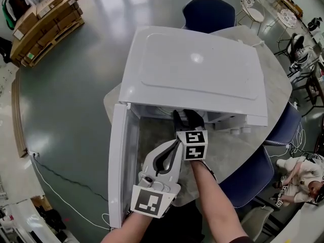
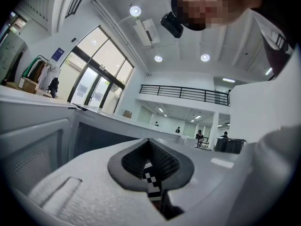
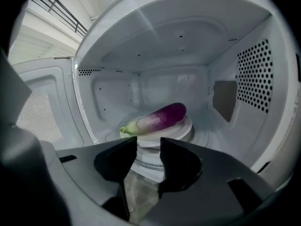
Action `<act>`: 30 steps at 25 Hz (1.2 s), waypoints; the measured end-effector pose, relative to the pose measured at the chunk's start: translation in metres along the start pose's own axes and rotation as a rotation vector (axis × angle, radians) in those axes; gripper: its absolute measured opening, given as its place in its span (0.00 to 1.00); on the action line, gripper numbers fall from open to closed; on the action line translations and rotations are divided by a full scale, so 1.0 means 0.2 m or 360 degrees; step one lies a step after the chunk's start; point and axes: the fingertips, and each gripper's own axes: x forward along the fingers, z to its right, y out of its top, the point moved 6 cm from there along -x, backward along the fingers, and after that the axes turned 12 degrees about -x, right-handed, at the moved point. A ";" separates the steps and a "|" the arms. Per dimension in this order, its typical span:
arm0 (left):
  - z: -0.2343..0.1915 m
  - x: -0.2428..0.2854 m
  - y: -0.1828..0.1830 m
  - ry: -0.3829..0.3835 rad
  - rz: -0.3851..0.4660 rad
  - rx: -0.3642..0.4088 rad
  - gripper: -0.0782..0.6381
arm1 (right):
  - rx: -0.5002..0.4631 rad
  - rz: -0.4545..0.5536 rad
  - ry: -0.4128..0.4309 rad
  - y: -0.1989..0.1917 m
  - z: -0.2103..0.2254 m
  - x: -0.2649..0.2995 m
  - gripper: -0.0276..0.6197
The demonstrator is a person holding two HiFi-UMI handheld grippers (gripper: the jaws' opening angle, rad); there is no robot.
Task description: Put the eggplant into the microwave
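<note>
Shows the microwave (image 1: 197, 70) on a round tabletop (image 1: 243, 146), its door (image 1: 117, 171) swung fully out at the left, leaving the cavity mouth unobstructed across its width. Finds the right gripper (image 3: 148, 145) at that mouth, jaws parted and grasping nothing, the perforated wall (image 3: 256, 74) well off to its right. Places the eggplant (image 3: 157, 118) deeper in, lying on the turntable plate (image 3: 183, 128), green stem end leftward, apart from the jaws. Sets the left gripper (image 1: 174, 147) just beside the right one, outside the cavity, jaws clenched together on nothing. Hides the cavity interior from the head view under the microwave's top; cuts off the plate's near rim behind the right jaws. Around the tabletop: blue chairs (image 1: 207, 11), a cable (image 1: 55, 186) on the floor, a pallet of boxes (image 1: 45, 22) far left, a seated person (image 1: 304, 171) lower right.
</note>
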 end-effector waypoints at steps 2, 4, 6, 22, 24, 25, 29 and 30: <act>-0.01 0.00 0.01 0.0017 0.0011 0.0008 0.12 | -0.0001 0.0010 0.0002 0.01 0.00 -0.01 0.28; 0.00 -0.01 0.01 0.0010 0.0028 0.0027 0.12 | 0.0023 0.0029 0.0014 0.02 -0.01 -0.05 0.28; 0.04 -0.02 0.01 -0.0018 0.0028 0.0038 0.12 | 0.0066 0.0044 0.0038 0.02 -0.03 -0.11 0.28; 0.37 -0.17 0.24 -0.0117 -0.0081 0.0029 0.12 | 0.0172 0.0212 0.0032 0.39 -0.03 -0.87 0.05; 0.42 -0.18 0.27 -0.0141 -0.0071 0.0049 0.12 | 0.0155 0.0237 0.0004 0.44 -0.02 -0.94 0.05; 0.44 -0.19 0.29 -0.0154 -0.0062 0.0062 0.12 | 0.0141 0.0258 -0.0013 0.46 -0.01 -0.98 0.05; 0.50 -0.22 0.37 -0.0198 -0.0014 0.0123 0.12 | 0.0072 0.0369 -0.0066 0.57 0.02 -1.09 0.04; 0.51 -0.22 0.39 -0.0205 -0.0006 0.0137 0.12 | 0.0060 0.0387 -0.0072 0.60 0.01 -1.11 0.04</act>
